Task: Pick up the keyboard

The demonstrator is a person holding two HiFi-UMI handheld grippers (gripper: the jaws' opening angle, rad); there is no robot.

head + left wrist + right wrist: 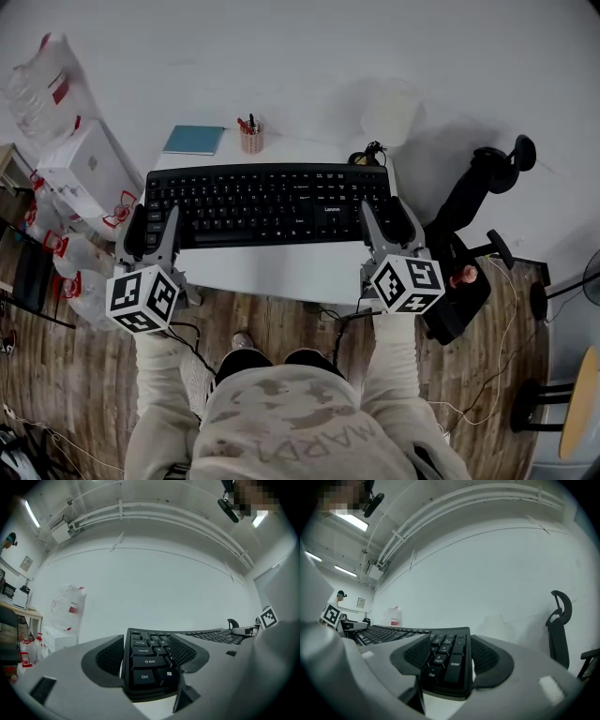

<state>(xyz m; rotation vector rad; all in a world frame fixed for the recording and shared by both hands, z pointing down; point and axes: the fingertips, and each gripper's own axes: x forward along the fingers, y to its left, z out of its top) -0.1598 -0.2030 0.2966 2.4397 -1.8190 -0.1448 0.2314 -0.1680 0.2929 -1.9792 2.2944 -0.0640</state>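
While left tongs and right tongs pinch its ends, the slim black keyboard lies level.

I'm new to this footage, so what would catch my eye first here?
A black keyboard spans the white desk, its ends clamped in the left gripper and the right gripper. Behind it sit a pen cup and a teal notebook.

The keyboard carries the brand "Lenovo" in white letters right of its middle. At its left end, the Ctrl key reads "Ctrl", the Shift key "Shift". At its right end, the Enter key reads "Enter", the Del key "Del". The print on the sweatshirt cannot be read surely.
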